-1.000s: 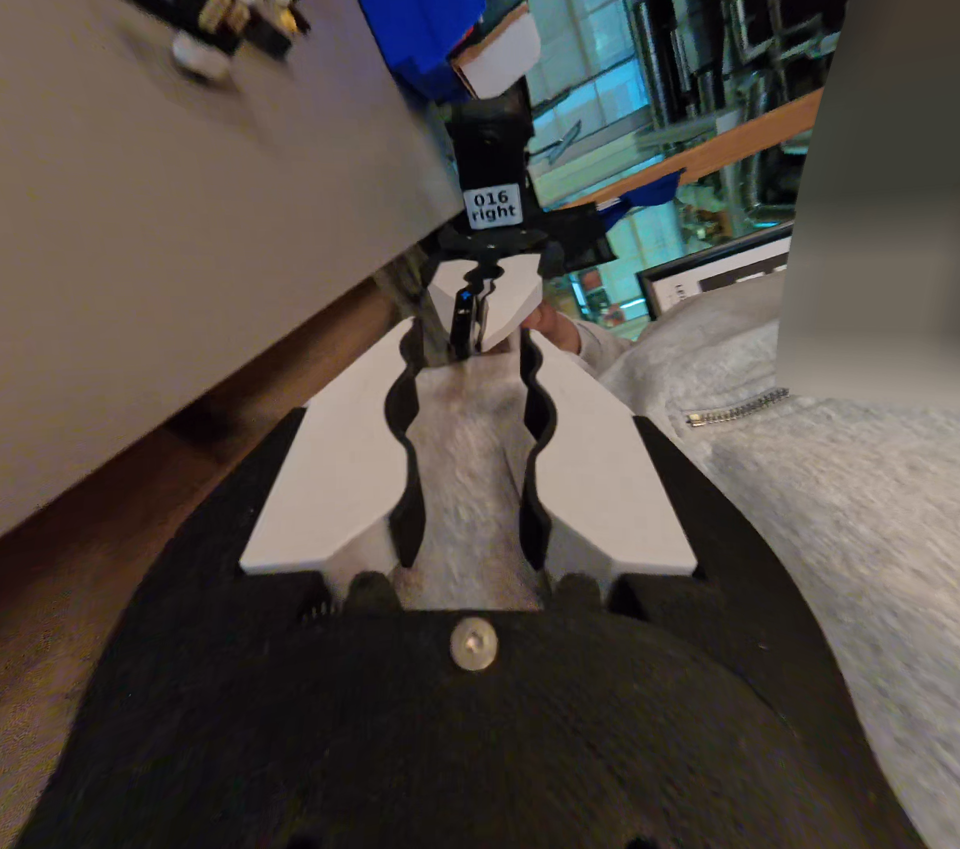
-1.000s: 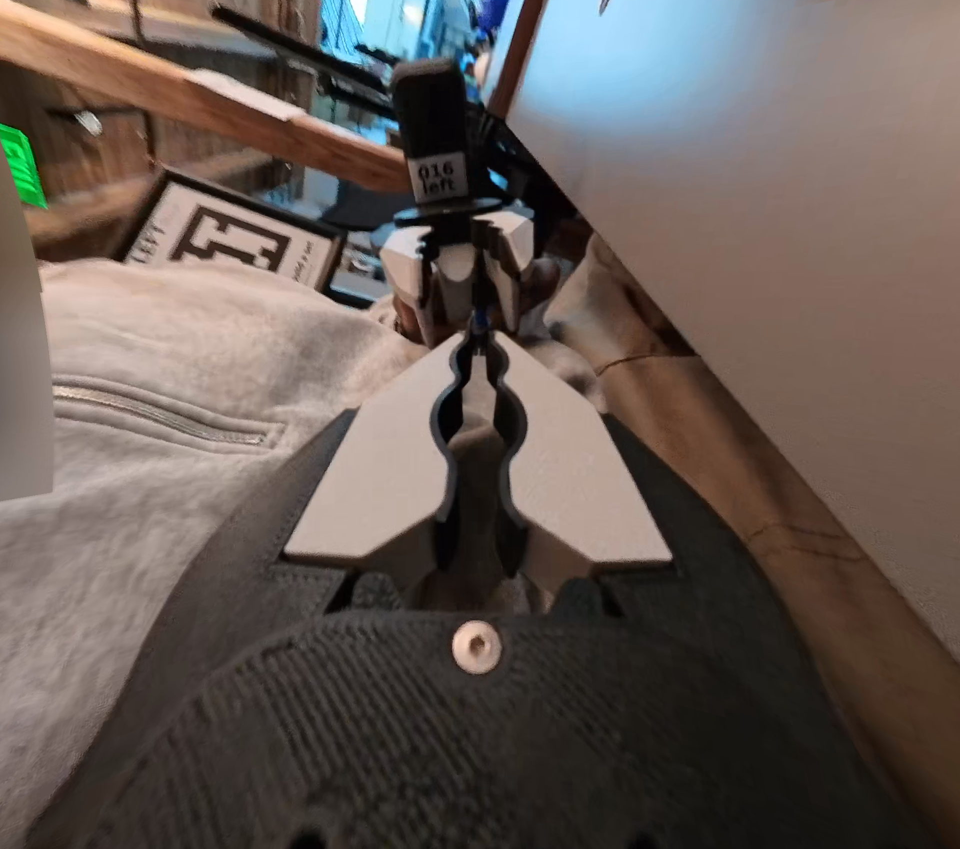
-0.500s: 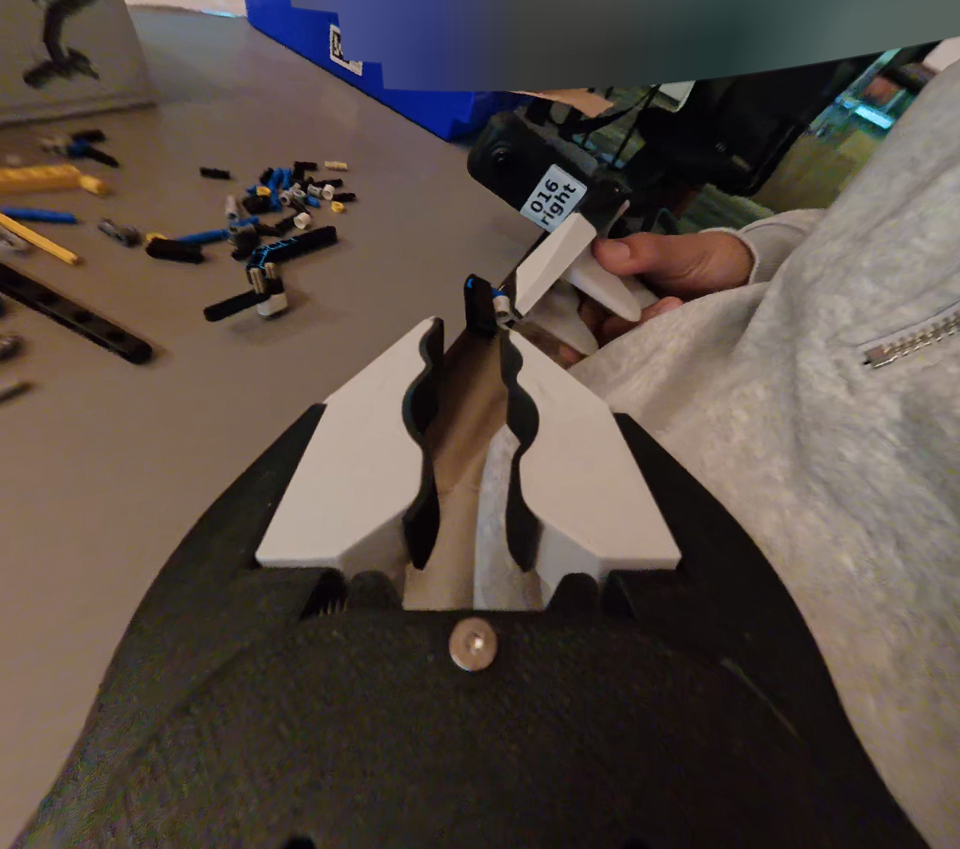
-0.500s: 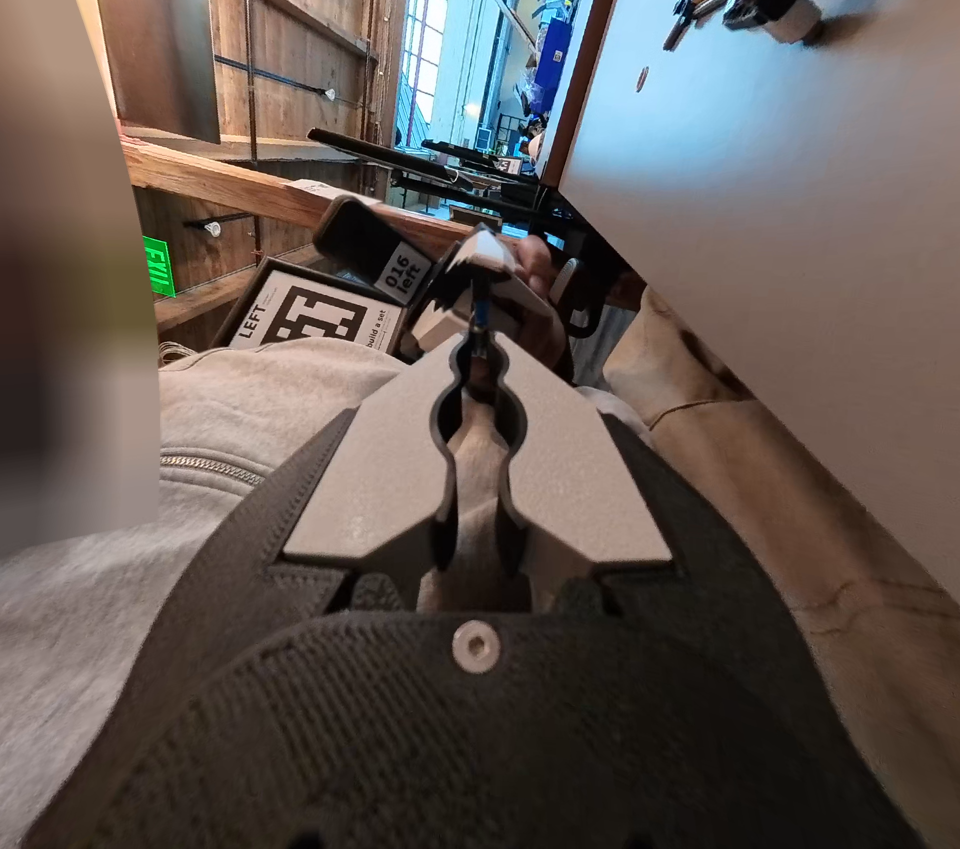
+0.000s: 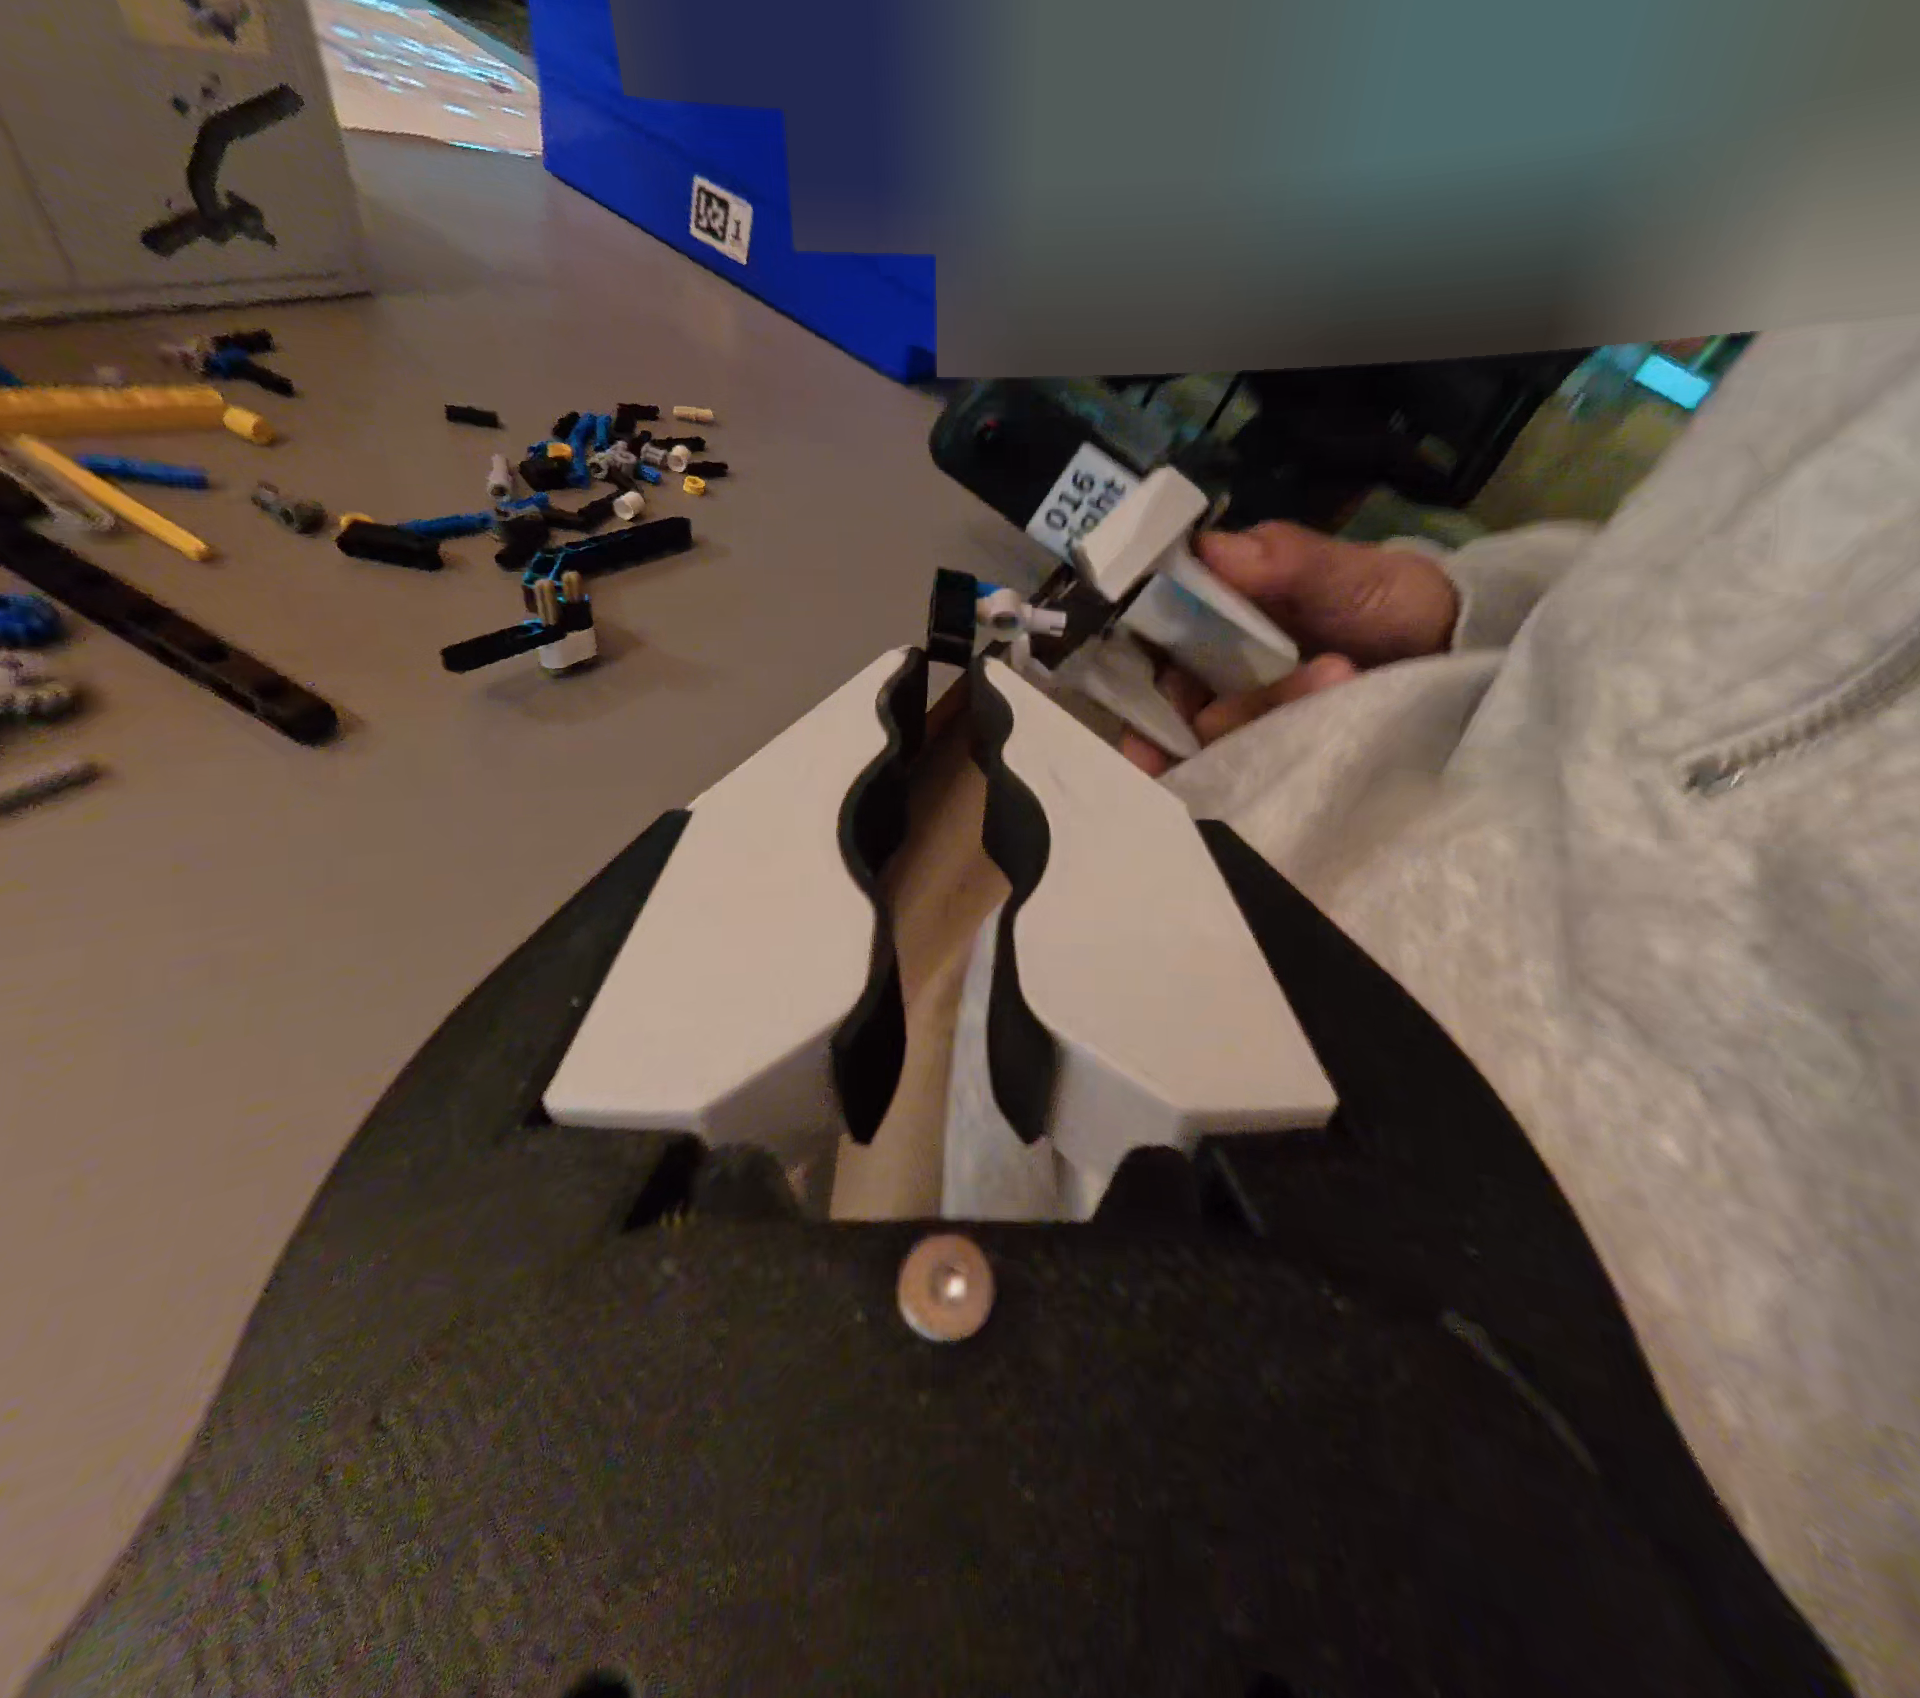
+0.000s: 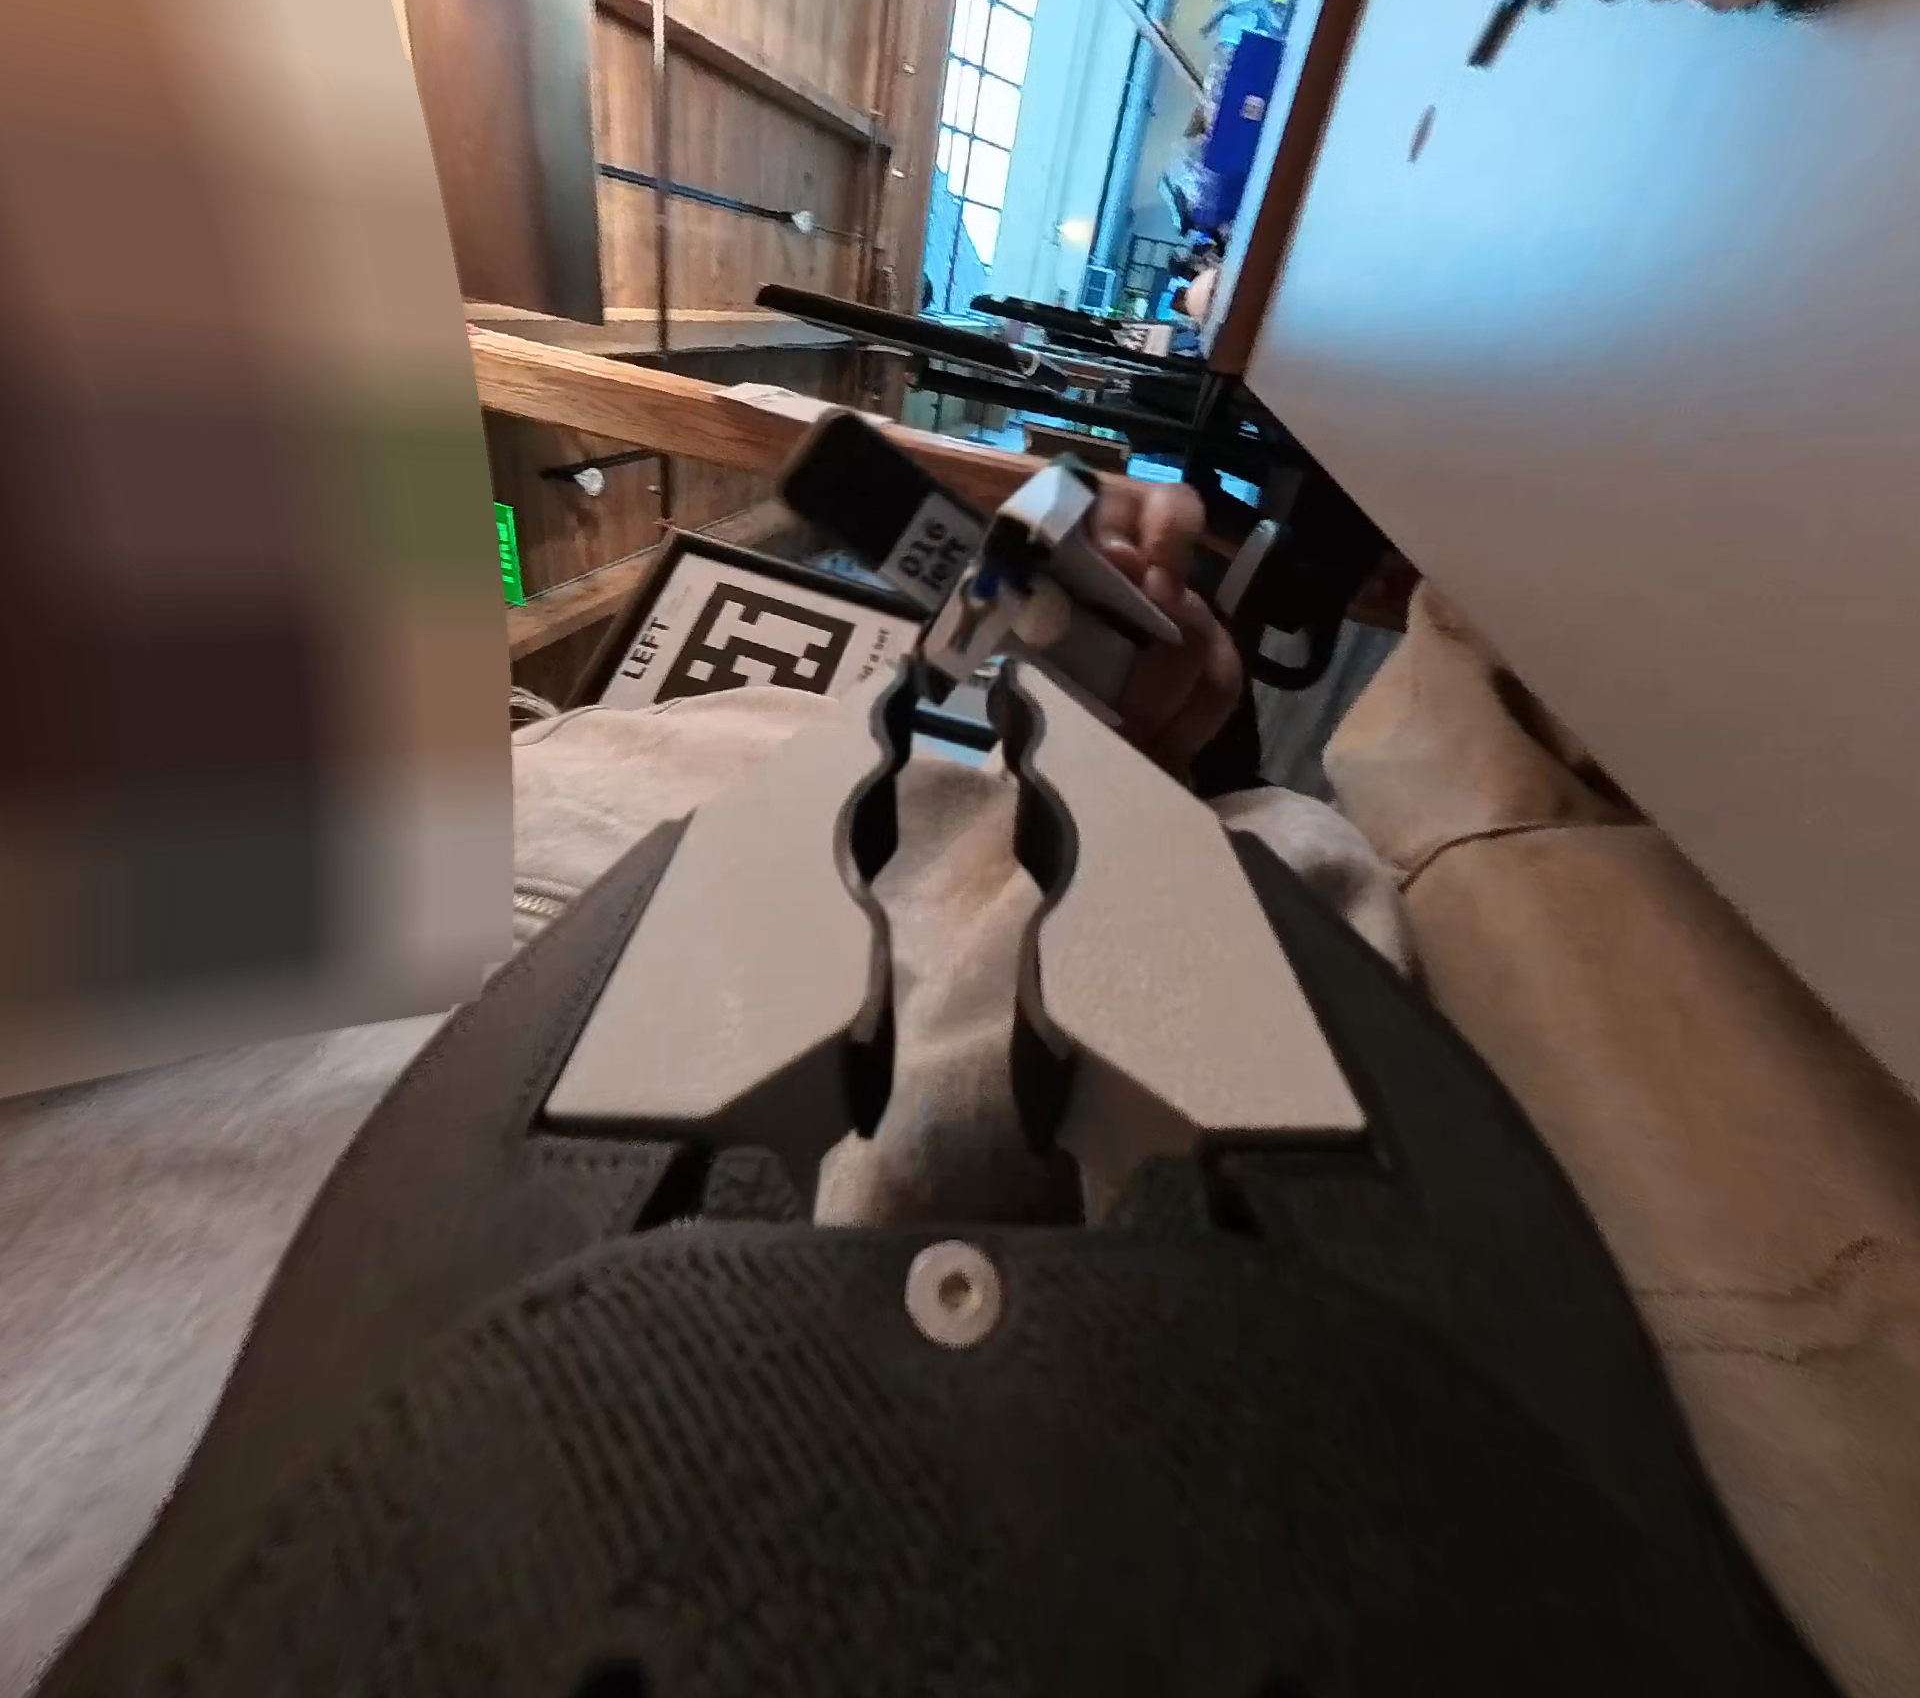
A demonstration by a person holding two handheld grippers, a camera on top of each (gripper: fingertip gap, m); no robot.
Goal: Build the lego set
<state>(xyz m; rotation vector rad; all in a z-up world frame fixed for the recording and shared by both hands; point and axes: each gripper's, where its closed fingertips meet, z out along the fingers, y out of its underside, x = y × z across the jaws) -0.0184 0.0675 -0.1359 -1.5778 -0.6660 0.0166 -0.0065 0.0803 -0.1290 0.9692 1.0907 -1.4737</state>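
Observation:
My left gripper [image 5: 948, 661] is shut on a small black lego piece [image 5: 952, 609] and holds it upright at its tips, just off the table's near edge. A white pin [image 5: 1013, 609] and a bit of blue stick out of the piece toward my right gripper [image 5: 1081, 620], which a hand holds close beside it. In the right wrist view my right gripper [image 6: 954, 692] has its jaws a little apart with nothing between them. Just beyond its tips, my left gripper [image 6: 997, 599] holds the piece with the white pin [image 6: 1039, 614].
Loose blue, black and white lego parts [image 5: 582, 495] lie on the grey table [image 5: 312, 921], with a long black beam [image 5: 166, 640], a yellow beam [image 5: 104, 407] and a small black-and-white assembly [image 5: 540, 620]. An instruction booklet [image 5: 177, 90] and a blue bin [image 5: 727, 173] stand behind. A grey sweatshirt [image 5: 1558, 921] fills the right.
The black piece passed from my right gripper to my left. My left jaws closed on it and my right jaws opened. Both grippers rose from below the table edge and swung apart.

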